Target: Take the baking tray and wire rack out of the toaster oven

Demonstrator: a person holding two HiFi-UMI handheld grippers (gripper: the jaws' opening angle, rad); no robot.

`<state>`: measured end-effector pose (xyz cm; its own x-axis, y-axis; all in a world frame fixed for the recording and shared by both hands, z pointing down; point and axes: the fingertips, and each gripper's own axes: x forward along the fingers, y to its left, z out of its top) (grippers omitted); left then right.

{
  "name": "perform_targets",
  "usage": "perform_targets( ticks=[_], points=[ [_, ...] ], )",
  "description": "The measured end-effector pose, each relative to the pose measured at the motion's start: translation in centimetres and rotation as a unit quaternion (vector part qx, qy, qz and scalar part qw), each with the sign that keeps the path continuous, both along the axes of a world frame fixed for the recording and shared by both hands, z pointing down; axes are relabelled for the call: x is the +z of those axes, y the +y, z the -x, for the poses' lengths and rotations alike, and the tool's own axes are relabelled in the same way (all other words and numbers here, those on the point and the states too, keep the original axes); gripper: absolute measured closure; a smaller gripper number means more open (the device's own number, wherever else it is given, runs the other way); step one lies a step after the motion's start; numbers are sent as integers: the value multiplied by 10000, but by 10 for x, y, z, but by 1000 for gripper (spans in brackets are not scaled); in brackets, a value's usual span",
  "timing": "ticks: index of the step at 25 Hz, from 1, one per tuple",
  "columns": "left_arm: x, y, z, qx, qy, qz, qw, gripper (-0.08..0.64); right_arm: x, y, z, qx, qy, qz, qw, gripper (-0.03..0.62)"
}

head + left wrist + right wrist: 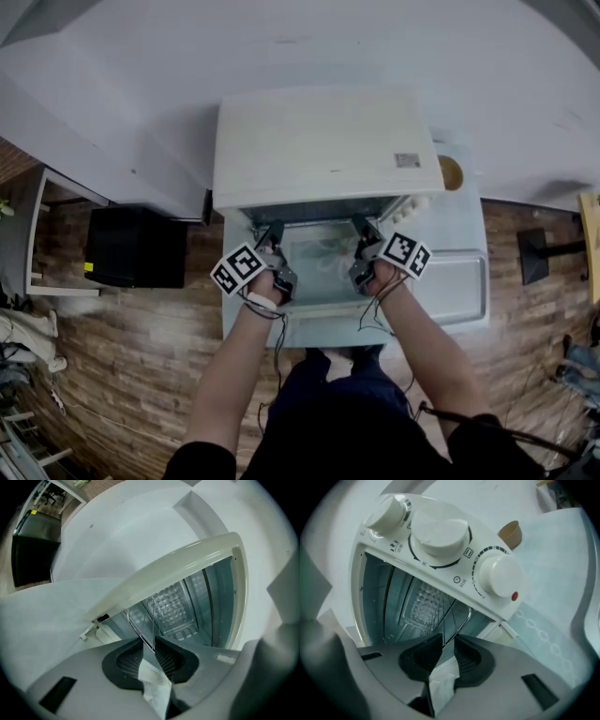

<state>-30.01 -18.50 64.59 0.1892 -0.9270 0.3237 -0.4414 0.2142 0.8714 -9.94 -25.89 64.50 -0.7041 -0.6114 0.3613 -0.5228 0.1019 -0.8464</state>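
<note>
The white toaster oven [319,141] stands on a pale-clothed table with its glass door [323,277] folded down toward me. Inside, the wire rack [140,618] [452,616] reaches the oven mouth. Beside it lies a dimpled metal sheet [171,604] [423,603] that looks like the baking tray. My left gripper [275,232] [149,645] is at the left of the mouth. The right gripper [361,230] [445,641] is at the right. Each has the rack's front wire in a narrow gap between its jaws, and I see no pad pressing on it.
Three white knobs [440,531] line the oven's right panel. A brown cup [450,172] stands behind the oven at the right. A shallow pale tray [457,281] lies on the table to the right of the door. A black box [136,248] sits on the floor at the left.
</note>
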Motion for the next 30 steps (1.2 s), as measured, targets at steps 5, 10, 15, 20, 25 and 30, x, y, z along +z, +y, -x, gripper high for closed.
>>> perform_targets(
  ticks=[5, 10, 15, 20, 25, 30],
  points=[
    [1, 18, -6, 25, 24, 63, 10000, 485, 1, 18, -7, -5, -3, 66, 10000, 511],
    [-1, 35, -13, 86, 48, 95, 9999, 485, -1, 35, -13, -91, 22, 126, 9999, 512],
    [-2, 54, -19, 182, 95, 148, 9997, 486, -2, 53, -20, -125, 3, 184, 9998, 511],
    [-8, 58, -12, 334, -248, 151, 9990, 424, 0, 50, -30, -43, 422, 87, 9991, 460],
    [-9, 50, 19, 510, -666, 359, 9958, 365, -4, 25, -58, 115, 640, 17, 9979, 395],
    [-4, 35, 22, 1703, -1198, 795, 9749, 367, -1, 13, -52, -933, 1332, 26, 9867, 422]
  ],
)
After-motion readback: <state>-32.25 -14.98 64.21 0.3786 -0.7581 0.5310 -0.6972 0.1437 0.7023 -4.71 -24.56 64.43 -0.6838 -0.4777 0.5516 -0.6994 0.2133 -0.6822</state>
